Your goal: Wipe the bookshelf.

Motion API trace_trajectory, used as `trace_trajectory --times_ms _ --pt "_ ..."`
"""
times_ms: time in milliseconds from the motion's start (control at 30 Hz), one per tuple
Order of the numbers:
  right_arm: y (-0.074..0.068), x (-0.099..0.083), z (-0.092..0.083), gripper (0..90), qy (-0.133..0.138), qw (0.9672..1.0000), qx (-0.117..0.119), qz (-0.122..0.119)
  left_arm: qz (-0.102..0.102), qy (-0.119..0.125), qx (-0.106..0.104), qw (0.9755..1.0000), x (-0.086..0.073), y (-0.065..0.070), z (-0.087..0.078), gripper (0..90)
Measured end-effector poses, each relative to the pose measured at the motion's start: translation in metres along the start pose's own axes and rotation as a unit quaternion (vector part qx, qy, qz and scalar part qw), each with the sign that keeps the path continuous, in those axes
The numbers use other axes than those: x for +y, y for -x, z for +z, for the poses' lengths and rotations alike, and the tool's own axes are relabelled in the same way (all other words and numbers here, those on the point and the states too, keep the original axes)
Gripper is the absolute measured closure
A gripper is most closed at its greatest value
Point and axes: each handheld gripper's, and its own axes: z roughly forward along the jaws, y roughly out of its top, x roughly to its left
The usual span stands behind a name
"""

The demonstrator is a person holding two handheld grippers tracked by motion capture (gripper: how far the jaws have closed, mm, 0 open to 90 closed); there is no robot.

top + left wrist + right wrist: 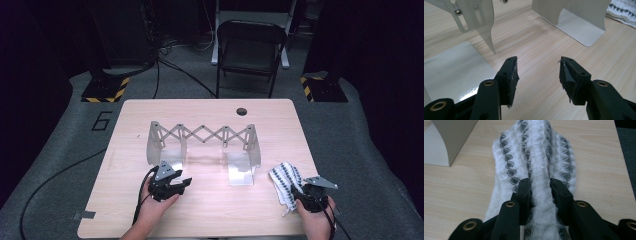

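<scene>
A white cloth with grey zigzag stripes [284,176] lies bunched at the table's right front edge. My right gripper [296,191] sits at its near end. In the right gripper view the right gripper [540,192] has a raised fold of the cloth [536,150] pinched between both jaws. My left gripper [186,182] rests low over the table, left of centre. In the left gripper view the left gripper [539,72] stands open over bare wood, nothing between its jaws.
A grey metal rack with a scissor lattice [202,134] stands across the middle of the wooden table [210,210], its two foot plates [579,27] facing the grippers. A dark round hole [242,111] is near the far edge. A folding chair [250,47] stands beyond the table.
</scene>
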Motion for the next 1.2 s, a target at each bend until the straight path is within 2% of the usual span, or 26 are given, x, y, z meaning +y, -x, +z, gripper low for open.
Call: trace_trajectory --times_ms 133,233,433,467,567,633,733,767,867,933,1000,1067,1200 --pt "-0.001 0.000 -0.002 59.9 0.005 1.0000 0.004 0.002 -0.002 0.006 0.006 1.0000 -0.001 0.000 0.000 48.8" --pt "-0.005 0.002 -0.005 54.3 0.021 0.9998 0.005 0.002 0.004 0.000 0.002 1.0000 0.000 -0.001 -0.002 48.8" --pt "-0.016 0.007 -0.015 47.9 0.051 0.9986 0.010 -0.011 -0.006 0.015 0.009 0.9998 0.005 0.000 -0.010 48.9" --pt "-0.018 0.009 -0.016 47.5 0.057 0.9982 0.012 -0.017 -0.012 0.024 0.015 0.9995 0.006 0.001 -0.011 48.9" --pt "-0.023 0.013 -0.020 45.7 0.064 0.9975 0.020 -0.020 -0.020 0.030 0.028 0.9990 0.015 -0.003 -0.016 48.9" --pt "-0.027 0.017 -0.025 44.8 0.074 0.9966 0.029 -0.018 -0.036 0.042 0.037 0.9978 0.022 -0.005 -0.020 48.9" --pt "-0.031 0.027 -0.031 44.1 0.095 0.9940 0.050 -0.022 -0.044 0.047 0.049 0.9967 0.034 -0.010 -0.023 49.0" --pt "-0.031 0.032 -0.033 44.1 0.100 0.9926 0.064 -0.025 -0.047 0.048 0.052 0.9964 0.037 -0.010 -0.024 49.1" --pt "-0.034 0.042 -0.034 43.6 0.105 0.9907 0.083 -0.027 -0.055 0.056 0.064 0.9948 0.049 -0.011 -0.022 49.5" --pt "-0.036 0.049 -0.034 42.4 0.108 0.9898 0.086 -0.037 -0.058 0.063 0.076 0.9934 0.056 -0.011 -0.018 50.1" --pt "-0.039 0.057 -0.034 41.4 0.114 0.9875 0.098 -0.047 -0.057 0.063 0.082 0.9930 0.062 -0.014 -0.014 52.7" --pt "-0.043 0.065 -0.033 40.5 0.117 0.9861 0.103 -0.058 -0.067 0.065 0.090 0.9916 0.068 -0.017 -0.010 53.7" --pt "-0.051 0.078 -0.029 39.8 0.118 0.9825 0.122 -0.076 -0.071 0.062 0.093 0.9912 0.075 -0.023 -0.004 58.0"
